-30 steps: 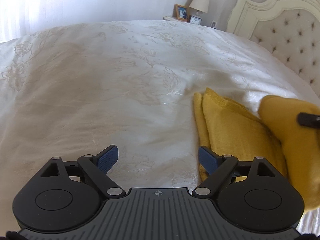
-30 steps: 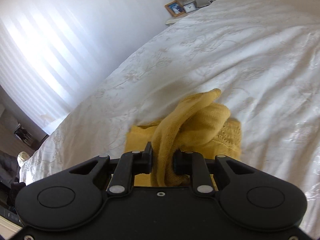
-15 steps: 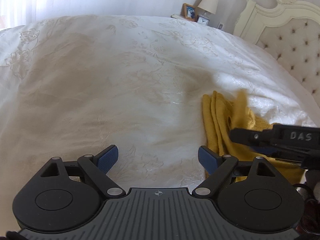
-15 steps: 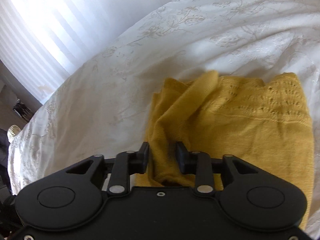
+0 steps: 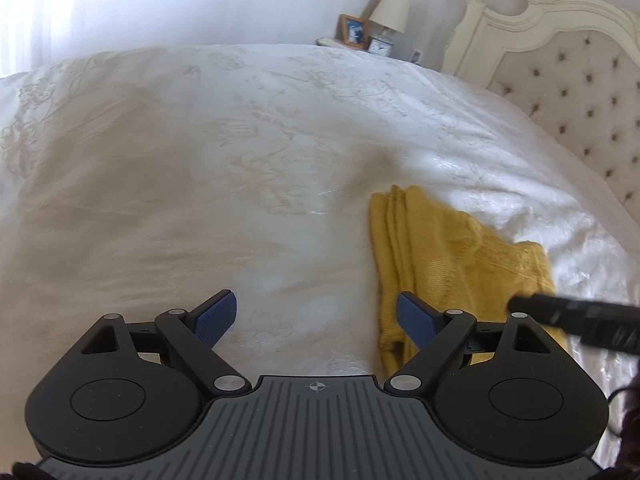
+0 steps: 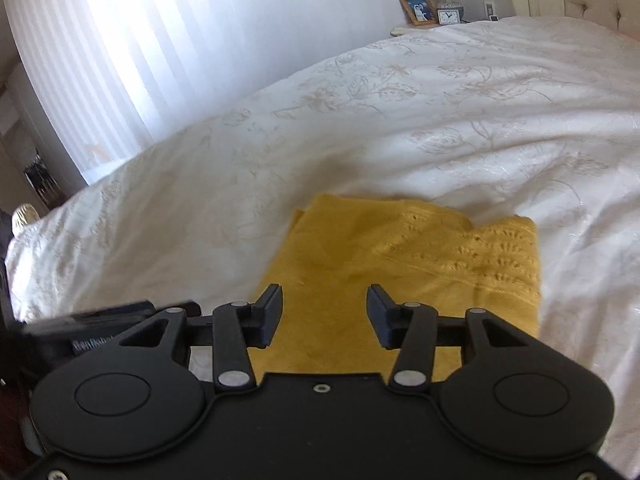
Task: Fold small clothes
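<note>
A mustard-yellow knitted garment [image 6: 400, 264] lies folded flat on the white bedspread [image 6: 440, 120]. In the left wrist view the garment [image 5: 440, 248] lies at the right, its stacked folded edges facing left. My right gripper [image 6: 324, 312] is open and empty, just above the garment's near edge. It shows as a dark blurred bar [image 5: 576, 316] in the left wrist view. My left gripper [image 5: 316, 316] is open and empty over the bedspread [image 5: 200, 200], its right fingertip [image 5: 416, 318] beside the garment's left edge.
A tufted cream headboard [image 5: 580, 80] stands at the right of the bed. A nightstand behind the bed carries a lamp [image 5: 390, 12], a photo frame [image 5: 353, 31] and a small clock [image 6: 449, 17]. A bright curtained window [image 6: 100, 60] is to the left.
My right gripper has opened and let go of the yellow fold, which now lies flat on the garment. The gripper has drawn back a little. My left gripper stays open.
</note>
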Available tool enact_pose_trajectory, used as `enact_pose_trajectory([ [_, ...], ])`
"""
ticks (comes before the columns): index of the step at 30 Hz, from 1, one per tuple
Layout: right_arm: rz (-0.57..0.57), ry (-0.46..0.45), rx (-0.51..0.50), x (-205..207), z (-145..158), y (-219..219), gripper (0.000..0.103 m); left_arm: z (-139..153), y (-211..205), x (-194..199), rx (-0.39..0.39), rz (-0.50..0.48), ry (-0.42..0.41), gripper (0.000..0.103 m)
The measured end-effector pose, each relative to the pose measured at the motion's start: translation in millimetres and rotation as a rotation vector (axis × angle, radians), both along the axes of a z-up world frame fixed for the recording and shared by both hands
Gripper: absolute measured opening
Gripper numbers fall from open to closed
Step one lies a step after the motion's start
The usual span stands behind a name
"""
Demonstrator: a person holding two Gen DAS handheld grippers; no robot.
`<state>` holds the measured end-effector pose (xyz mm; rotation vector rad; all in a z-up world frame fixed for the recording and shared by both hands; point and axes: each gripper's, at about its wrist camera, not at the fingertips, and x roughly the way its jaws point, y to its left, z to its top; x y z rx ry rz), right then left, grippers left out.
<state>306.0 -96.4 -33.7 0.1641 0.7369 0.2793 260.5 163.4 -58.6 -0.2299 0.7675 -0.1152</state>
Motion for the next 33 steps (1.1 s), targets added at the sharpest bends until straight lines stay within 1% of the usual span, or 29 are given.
enact_pose_trajectory([
  [2, 0.016, 0.018, -0.042, -10, -15, 2, 0.056, 0, -7, -2, -0.005, -0.030, -0.012, 0.087],
  [4, 0.049, 0.062, -0.066, -17, -32, 9, 0.056, 0, -13, -4, -0.012, -0.064, -0.025, 0.087],
  [5, 0.063, 0.077, -0.073, -23, -41, 13, 0.057, 0, -17, -5, -0.013, -0.082, -0.030, 0.087],
  [7, 0.104, 0.081, -0.064, -33, -50, 18, 0.061, -2, -24, -6, -0.008, -0.112, -0.031, 0.087],
  [9, 0.148, 0.078, -0.036, -41, -48, 17, 0.062, -4, -30, -6, 0.003, -0.129, -0.024, 0.087],
  [11, 0.146, 0.060, -0.024, -45, -40, 10, 0.061, -7, -33, -6, 0.009, -0.132, -0.012, 0.087],
  [14, 0.039, -0.020, -0.032, -45, -26, -14, 0.061, -10, -32, -5, 0.001, -0.124, 0.006, 0.087],
  [16, -0.030, -0.069, -0.058, -36, -19, -30, 0.064, -12, -31, -4, -0.006, -0.117, 0.017, 0.087],
  [18, -0.060, -0.091, -0.070, -20, -16, -42, 0.064, -14, -30, -4, -0.019, -0.117, 0.031, 0.087],
  [20, -0.065, -0.096, -0.085, 0, -18, -50, 0.066, -18, -30, -3, -0.029, -0.122, 0.044, 0.087],
  [22, -0.083, -0.085, -0.119, 23, -26, -53, 0.067, -20, -32, -2, -0.024, -0.130, 0.052, 0.087],
  [24, -0.081, -0.053, -0.129, 44, -37, -52, 0.068, -22, -35, -2, -0.013, -0.138, 0.053, 0.087],
  [26, -0.074, -0.027, -0.131, 60, -50, -50, 0.072, -22, -37, -3, -0.011, -0.152, 0.050, 0.087],
  [28, -0.047, -0.026, -0.116, 66, -56, -47, 0.086, -23, -39, -4, -0.013, -0.162, 0.048, 0.087],
  [29, -0.035, -0.026, -0.119, 69, -57, -44, 0.089, -23, -40, -4, -0.014, -0.169, 0.048, 0.087],
  [31, -0.019, -0.029, -0.138, 71, -55, -40, 0.090, -24, -43, -5, -0.014, -0.185, 0.049, 0.087],
  [33, -0.009, -0.042, -0.121, 66, -50, -43, 0.090, -24, -45, -8, -0.017, -0.195, 0.050, 0.087],
])
